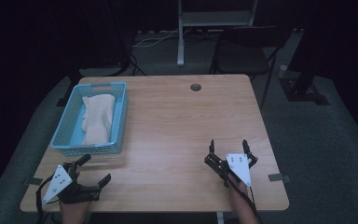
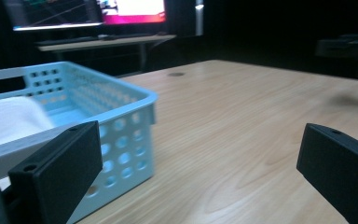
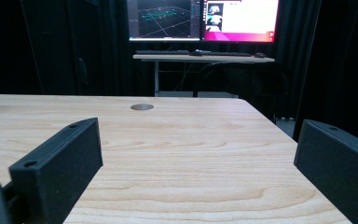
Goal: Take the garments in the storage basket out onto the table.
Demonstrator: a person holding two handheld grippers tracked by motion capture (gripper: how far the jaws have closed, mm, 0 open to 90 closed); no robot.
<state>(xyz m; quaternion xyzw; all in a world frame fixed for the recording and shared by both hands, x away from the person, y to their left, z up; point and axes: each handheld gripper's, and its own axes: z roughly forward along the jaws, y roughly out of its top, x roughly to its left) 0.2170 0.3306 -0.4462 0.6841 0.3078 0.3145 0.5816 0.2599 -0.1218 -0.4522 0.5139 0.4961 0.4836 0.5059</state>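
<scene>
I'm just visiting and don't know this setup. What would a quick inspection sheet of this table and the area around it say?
Surface: wooden table with a round hole near its far edge.
Job's things: blue basket at the table's left, with a white cloth lying inside.
Clutter: nothing seen.
Grippers: left gripper open near the basket's near corner, holding nothing; right gripper open over bare wood, holding nothing.
Cables: one trails from each gripper toward the near edge; more lie on the floor behind the table.
Surroundings: dark room, black chair, and a desk with lit monitors beyond.
</scene>
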